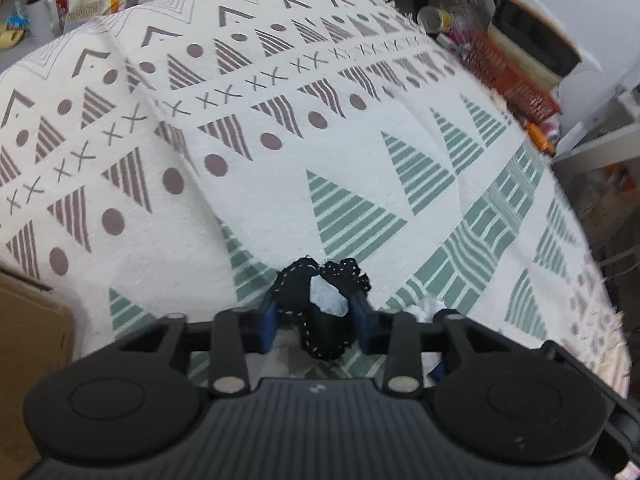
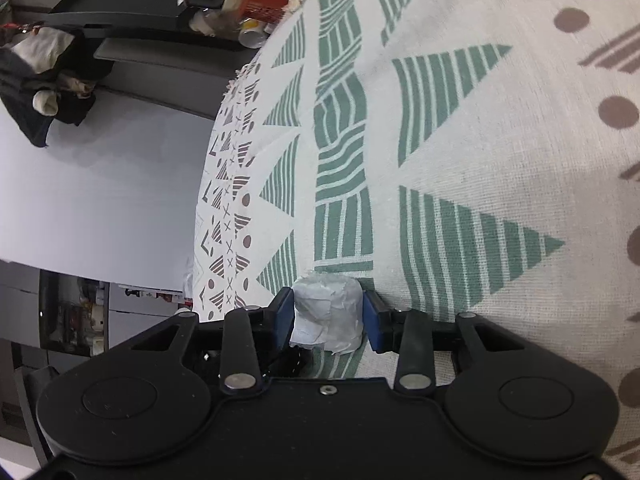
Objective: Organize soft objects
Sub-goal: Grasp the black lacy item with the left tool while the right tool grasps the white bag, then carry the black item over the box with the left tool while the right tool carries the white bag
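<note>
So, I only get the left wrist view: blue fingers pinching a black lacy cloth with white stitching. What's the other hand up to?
Observer: The right fingers are closed on a crumpled white paper-like wad.
Operator: Over the same patterned tablecloth?
Observer: Yes, it sits above the green striped band, close to the cloth's fringed edge.
Operator: Any other soft things that I can't see?
Observer: A heap of dark and cream garments lies on the pale grey surface beyond that edge.
</note>
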